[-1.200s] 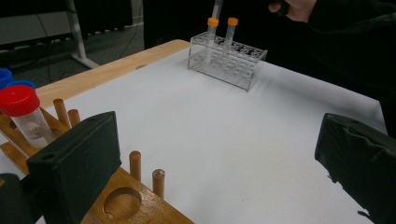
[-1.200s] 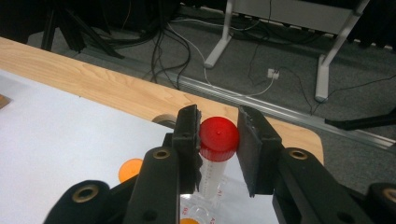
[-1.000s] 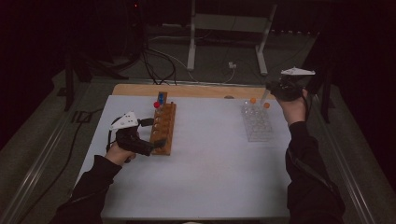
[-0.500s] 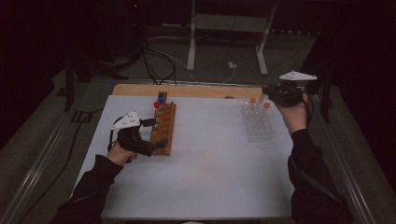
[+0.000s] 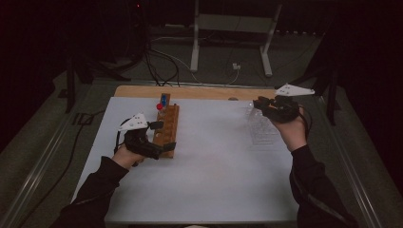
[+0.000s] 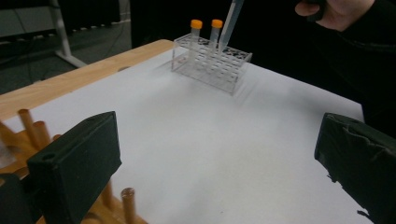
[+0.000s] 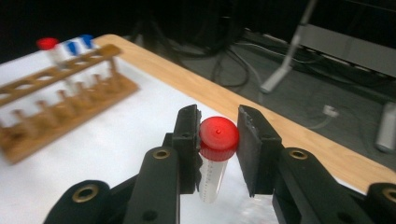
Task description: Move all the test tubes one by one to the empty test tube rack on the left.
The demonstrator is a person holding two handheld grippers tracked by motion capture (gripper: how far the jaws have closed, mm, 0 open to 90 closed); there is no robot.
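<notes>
The right gripper (image 7: 218,154) has its fingers (image 7: 188,140) closed on a red-capped tube (image 7: 217,154), clamped just under the cap with the clear body hanging down between and below them. In the left gripper view the tube (image 6: 230,23) slants over the clear rack (image 6: 211,63), its tip at the rack's top near two orange-capped tubes (image 6: 205,28) standing at the rack's far end.

The main risk, as I judge it, is that slant. If the tube goes down tilted, its tip may catch the edge of a hole instead of entering, and the push could shove or tip the light rack or knock the orange-capped tubes beside it. The grip is also high and narrow, close to the cap, so the smooth body could swivel between the pads or slide out if the tip meets resistance. Letting go before the tube sits deep in a hole would leave it to topple onto the white table (image 5: 214,180).

The left gripper (image 5: 157,137) has its fingers (image 6: 77,170) wide apart and grips nothing. It sits at the near end of the wooden rack (image 5: 167,130), whose pegs rise just beside and under the left-hand finger; a red-capped and a blue-capped tube (image 5: 161,103) stand at that rack's far end, well beyond the fingertips.
</notes>
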